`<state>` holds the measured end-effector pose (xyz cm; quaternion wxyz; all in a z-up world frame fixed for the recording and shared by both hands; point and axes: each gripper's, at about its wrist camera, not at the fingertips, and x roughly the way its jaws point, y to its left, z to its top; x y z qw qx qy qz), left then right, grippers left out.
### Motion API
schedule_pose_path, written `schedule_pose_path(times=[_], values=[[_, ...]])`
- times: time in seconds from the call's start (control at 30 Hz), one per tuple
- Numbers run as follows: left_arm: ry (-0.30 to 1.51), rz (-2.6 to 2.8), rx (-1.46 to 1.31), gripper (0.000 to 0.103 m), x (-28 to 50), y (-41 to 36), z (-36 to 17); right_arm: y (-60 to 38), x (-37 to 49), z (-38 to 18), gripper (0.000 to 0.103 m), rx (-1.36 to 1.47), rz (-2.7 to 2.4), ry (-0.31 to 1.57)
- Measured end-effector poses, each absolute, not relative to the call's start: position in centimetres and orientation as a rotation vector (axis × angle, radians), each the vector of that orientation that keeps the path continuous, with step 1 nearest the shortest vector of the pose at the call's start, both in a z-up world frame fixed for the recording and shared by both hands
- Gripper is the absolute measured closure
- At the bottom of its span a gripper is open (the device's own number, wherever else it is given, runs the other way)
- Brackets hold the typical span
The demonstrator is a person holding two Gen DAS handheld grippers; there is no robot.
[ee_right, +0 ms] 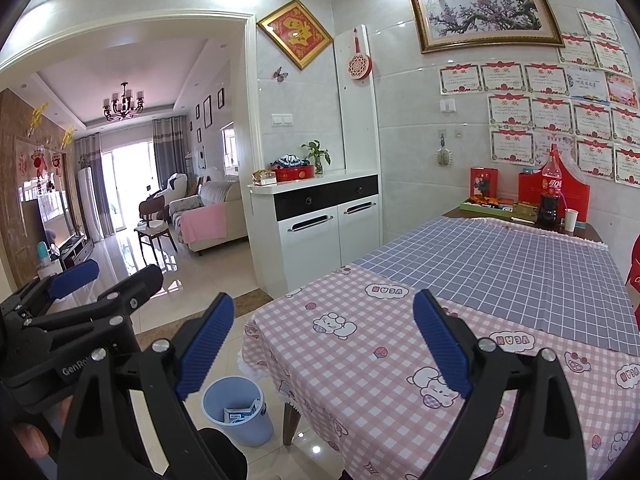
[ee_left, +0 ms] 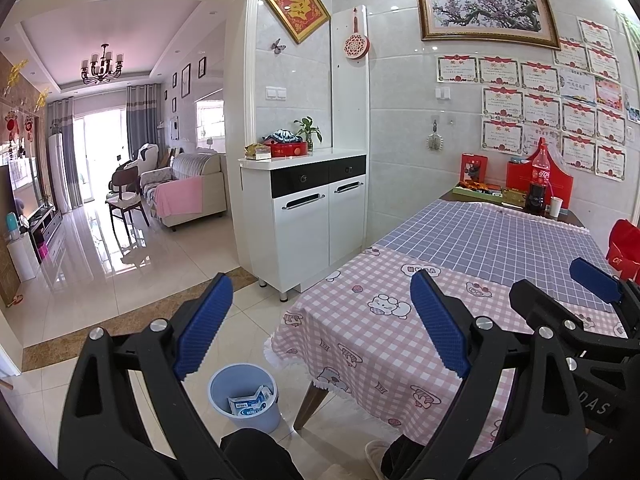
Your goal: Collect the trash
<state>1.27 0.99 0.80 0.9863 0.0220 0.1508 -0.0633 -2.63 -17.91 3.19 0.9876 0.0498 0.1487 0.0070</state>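
Left hand-held gripper [ee_left: 322, 322]: both blue-padded fingers spread wide, nothing between them. It is held above the floor at the near corner of the tabletop [ee_left: 400, 320], which is covered by a pink checked cloth with cartoon prints nearest the camera and a blue grid cloth [ee_left: 500, 240] beyond.

Right hand-held gripper [ee_right: 324, 344]: likewise spread wide and holding nothing, positioned over the pink cloth.

Trash: a blue-and-white carton [ee_left: 252, 400] lies inside the light blue waste bin [ee_left: 224, 384], which stands on the tiled floor just beside the table leg [ee_left: 310, 404]. Both views show the bin and the carton in it.

View differences: the left wrist view shows the right hand-held gripper at its right edge, and a slippered foot [ee_left: 376, 454] at the bottom. The right wrist view shows the left hand-held gripper at its left edge, with a fingertip [ee_right: 34, 438] of the holding hand at the lower left.

At the far end of the tabletop stand a cola bottle [ee_right: 551, 196], a white paper cup [ee_right: 571, 219] and red gift boxes [ee_right: 484, 184]. A white cabinet [ee_left: 316, 208] stands against the wall.
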Motion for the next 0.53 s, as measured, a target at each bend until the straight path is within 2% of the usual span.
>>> schedule_pose_path(times=[0.53], values=[[0.343, -0.114, 0.041, 0.013, 2.1, 1.2, -0.3, -19.0, -1.8, 2.4, 0.013, 0.101, -0.007, 0.316]])
